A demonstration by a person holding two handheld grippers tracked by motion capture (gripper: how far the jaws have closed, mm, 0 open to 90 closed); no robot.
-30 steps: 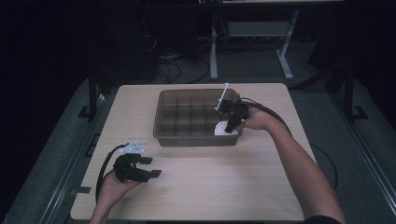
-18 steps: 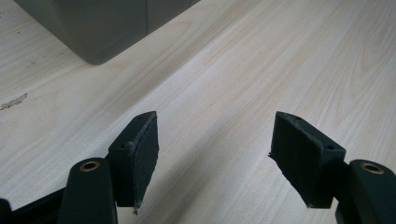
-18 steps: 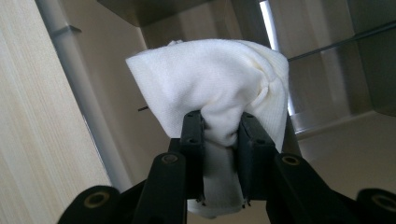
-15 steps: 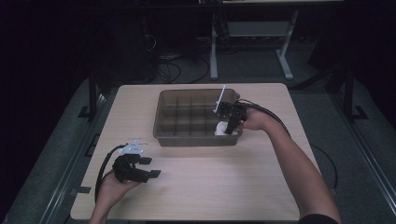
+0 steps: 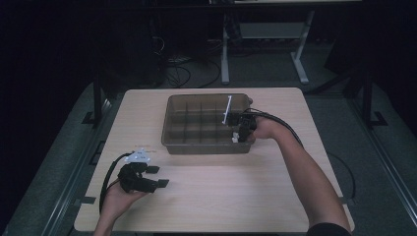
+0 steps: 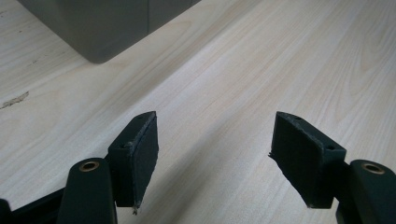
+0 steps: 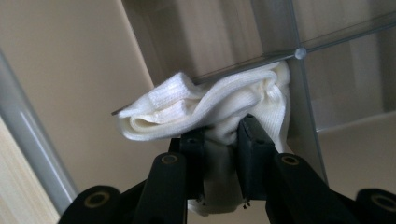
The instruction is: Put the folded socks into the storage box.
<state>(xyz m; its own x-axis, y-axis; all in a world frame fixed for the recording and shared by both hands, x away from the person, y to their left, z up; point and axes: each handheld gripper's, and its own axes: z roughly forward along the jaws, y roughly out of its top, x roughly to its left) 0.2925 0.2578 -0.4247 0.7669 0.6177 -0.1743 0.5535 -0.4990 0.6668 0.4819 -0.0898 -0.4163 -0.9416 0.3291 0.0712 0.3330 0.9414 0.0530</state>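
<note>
1. Right claw [image 7: 219,140]: clenched on a folded white cloth [image 7: 205,109]. In the right gripper view the two black pads pinch the bundle from below, and most of the cloth bulges out above and to the upper left of them.

2. The cloth's long axis runs across that frame, from left of centre to the right. Its far edge lies against a thin divider wall [image 7: 280,51] of the compartment tray [image 5: 206,145], so it sits partly on the partition, not yet settled in a cell.

3. In the high view the right claw [image 5: 242,129] is at the tray's right end, near the front wall, with the white cloth [image 5: 235,138] showing just below it, right of centre in the frame.

4. Judgement: the coming move turns on the cloth clearing that divider. It must go down on the near side of the wall before the pads let go.

5. Left claw [image 6: 215,154]: released, pads wide apart with nothing between them, over bare table [image 6: 261,65]. In the high view it rests at lower left [image 5: 147,177], well apart from the tray, so the right hand [image 5: 268,130] is nearer by far.
</note>
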